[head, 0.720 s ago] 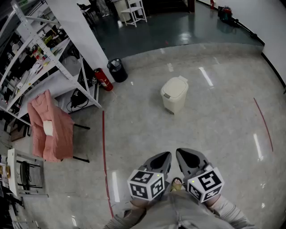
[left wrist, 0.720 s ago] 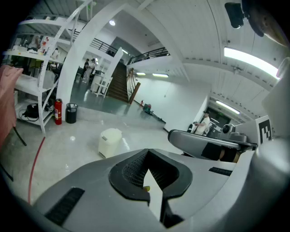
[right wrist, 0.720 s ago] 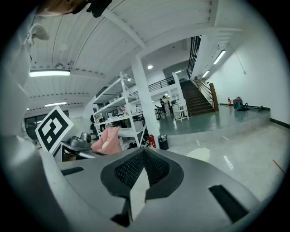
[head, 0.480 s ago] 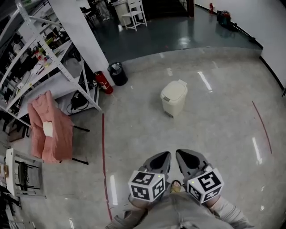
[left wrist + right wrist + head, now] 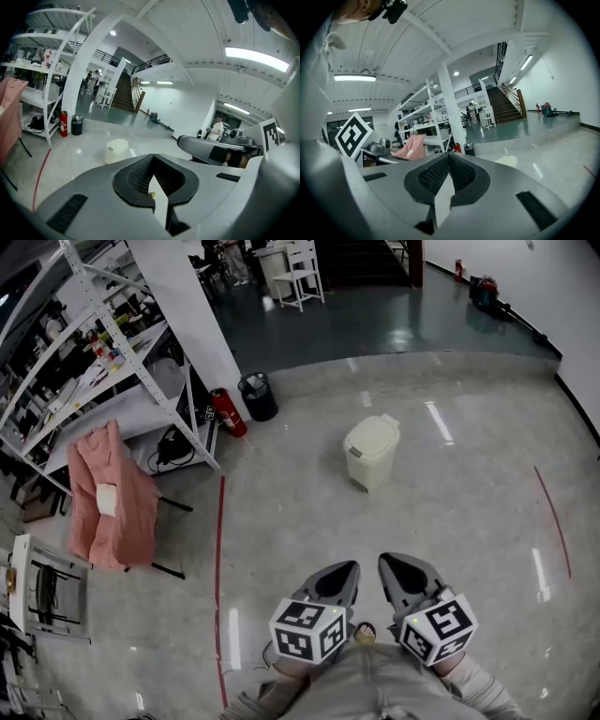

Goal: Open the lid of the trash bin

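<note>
Two small shifts vs. half a sec ago: the bin [image 5: 372, 453] sits a touch lower in the head view, and the rack [image 5: 112, 352] and pink cloth [image 5: 108, 498] at the floor's left edge have slid a bit rightward. So the camera is tipping or the person is edging fwd, can't tell which. The bin looks approx. the same size, so I'd judge little ground gained; the task is at the approach stage, nothing touched yet. The bin stands on the pale floor [image 5: 469, 521], mid-width, nearer the far edge where the dark green floor starts, well apart from both grippers. Its lid [image 5: 370, 437] lies flat on top, i.e. not yet opened. L gripper [image 5: 339, 570] and R gripper [image 5: 394, 563] hang side by side at the near edge, close to the person's body, tips toward the bin, same pose as before. Tools: in the left gripper view the jaws meet at the tips, w/ only a thin wedge of light btw. the ribbed pads and nothing held. The right gripper view shows the same — jaws closed together, empty, touching nothing. In the left gripper view the bin shows above-left of the jaw tips, far off. Next is prob. a walk up to the bin, then a jaw tip worked under the lid's front lip; the lid type can't be made out from here.
</note>
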A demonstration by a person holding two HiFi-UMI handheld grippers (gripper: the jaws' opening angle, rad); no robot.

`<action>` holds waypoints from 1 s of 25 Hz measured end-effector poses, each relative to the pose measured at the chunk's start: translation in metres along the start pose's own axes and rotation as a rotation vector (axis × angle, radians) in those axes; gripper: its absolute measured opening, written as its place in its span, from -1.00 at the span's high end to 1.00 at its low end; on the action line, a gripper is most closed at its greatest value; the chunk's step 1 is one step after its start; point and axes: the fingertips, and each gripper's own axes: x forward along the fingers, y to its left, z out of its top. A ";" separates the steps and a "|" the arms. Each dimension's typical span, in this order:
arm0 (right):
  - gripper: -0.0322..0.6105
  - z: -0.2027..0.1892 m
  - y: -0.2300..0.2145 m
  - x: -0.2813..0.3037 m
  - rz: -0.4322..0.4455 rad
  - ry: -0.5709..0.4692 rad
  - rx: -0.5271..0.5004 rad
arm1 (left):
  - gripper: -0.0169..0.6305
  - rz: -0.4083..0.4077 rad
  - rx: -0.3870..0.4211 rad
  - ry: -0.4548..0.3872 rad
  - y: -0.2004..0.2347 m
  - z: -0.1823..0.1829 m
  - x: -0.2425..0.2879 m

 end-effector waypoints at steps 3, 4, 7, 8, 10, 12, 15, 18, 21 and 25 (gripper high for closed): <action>0.89 0.004 0.002 -0.003 0.010 -0.011 0.013 | 0.93 0.008 0.006 0.006 -0.001 0.000 -0.002; 0.89 0.003 0.002 -0.004 0.008 -0.009 0.014 | 0.93 0.008 0.006 0.009 -0.001 -0.001 -0.001; 0.89 -0.002 -0.005 -0.006 -0.002 0.001 0.011 | 0.93 0.006 0.007 0.016 -0.003 -0.003 0.003; 0.89 -0.003 -0.006 -0.006 -0.004 0.003 0.010 | 0.93 0.005 0.012 0.017 -0.004 -0.002 0.004; 0.89 -0.003 -0.008 -0.007 -0.011 0.008 0.009 | 0.93 0.004 0.022 0.020 -0.005 0.000 0.005; 0.89 -0.004 -0.012 -0.006 -0.023 0.011 0.021 | 0.93 0.002 0.031 0.024 -0.005 0.003 0.008; 0.89 -0.003 -0.020 0.000 -0.039 0.010 0.040 | 0.93 -0.010 0.045 0.031 -0.002 0.008 0.018; 0.89 0.000 -0.025 0.010 -0.046 0.015 0.034 | 0.93 -0.024 0.063 0.026 0.004 0.016 0.027; 0.89 0.001 -0.035 0.024 -0.060 0.020 0.026 | 0.93 -0.033 0.082 0.023 0.015 0.024 0.041; 0.89 0.010 -0.053 0.051 -0.075 0.024 0.035 | 0.93 -0.044 0.086 0.031 0.033 0.040 0.063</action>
